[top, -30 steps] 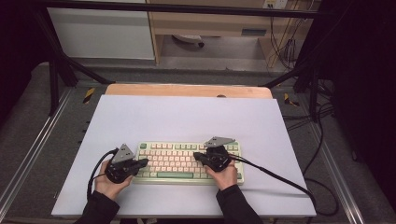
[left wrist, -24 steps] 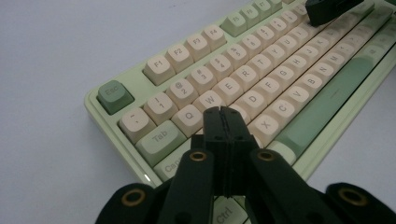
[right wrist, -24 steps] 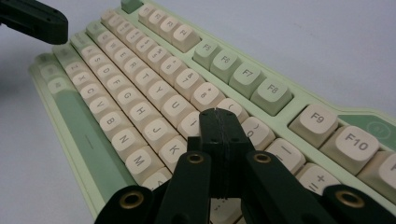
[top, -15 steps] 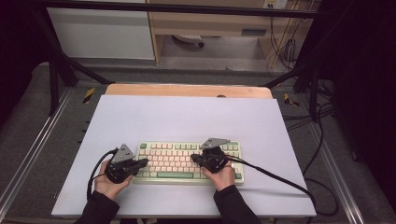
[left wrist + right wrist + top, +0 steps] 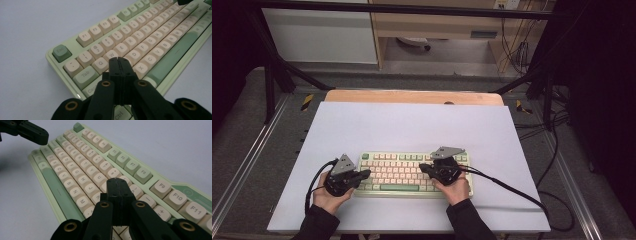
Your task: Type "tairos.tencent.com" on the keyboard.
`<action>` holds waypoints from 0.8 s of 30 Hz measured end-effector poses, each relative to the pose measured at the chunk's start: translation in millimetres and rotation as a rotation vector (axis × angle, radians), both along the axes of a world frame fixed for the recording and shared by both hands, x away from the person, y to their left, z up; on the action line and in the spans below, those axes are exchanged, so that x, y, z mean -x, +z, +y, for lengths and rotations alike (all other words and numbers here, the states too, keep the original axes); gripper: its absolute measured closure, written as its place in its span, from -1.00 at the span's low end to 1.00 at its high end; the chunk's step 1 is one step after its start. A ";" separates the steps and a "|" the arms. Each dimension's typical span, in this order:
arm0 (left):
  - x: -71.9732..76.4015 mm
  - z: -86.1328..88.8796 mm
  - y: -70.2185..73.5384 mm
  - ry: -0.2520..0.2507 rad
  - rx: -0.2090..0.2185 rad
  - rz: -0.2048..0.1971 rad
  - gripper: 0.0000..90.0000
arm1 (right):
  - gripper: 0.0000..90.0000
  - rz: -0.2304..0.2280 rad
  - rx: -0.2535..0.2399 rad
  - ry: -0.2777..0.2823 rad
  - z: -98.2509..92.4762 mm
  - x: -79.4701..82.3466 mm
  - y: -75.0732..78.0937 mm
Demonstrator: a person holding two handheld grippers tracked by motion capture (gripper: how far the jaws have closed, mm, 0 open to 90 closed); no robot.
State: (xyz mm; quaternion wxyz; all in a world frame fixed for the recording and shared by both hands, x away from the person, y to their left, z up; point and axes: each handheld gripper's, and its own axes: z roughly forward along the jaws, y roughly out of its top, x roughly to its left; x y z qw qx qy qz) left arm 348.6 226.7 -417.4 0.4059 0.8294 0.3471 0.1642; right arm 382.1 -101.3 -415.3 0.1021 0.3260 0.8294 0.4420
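Green-and-cream mechanical keyboard (image 5: 412, 174) with chunky sculpted keycaps is poked at by the left gripper (image 5: 119, 60) and right gripper (image 5: 117, 180), matte black jaws pressed together, nothing pinched.

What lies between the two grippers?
The middle of the keyboard: rows of cream keys and the green space bar, seen in the high view between left gripper and right gripper.

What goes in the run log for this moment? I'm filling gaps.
left gripper: shut, over keyboard left keys | right gripper: shut, over right keys | nothing held
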 end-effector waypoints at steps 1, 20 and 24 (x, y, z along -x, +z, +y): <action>0.0 -0.3 0.1 -0.001 0.000 0.000 1.00 | 1.00 -0.002 -0.002 -0.003 -0.9 0.4 0.4; -4.2 -12.5 4.7 -0.016 -0.011 -0.004 1.00 | 1.00 0.006 -0.014 -0.007 -35.7 10.5 3.2; -6.5 -15.9 6.1 -0.018 -0.014 -0.005 1.00 | 1.00 0.004 -0.014 -0.011 -42.6 12.6 1.9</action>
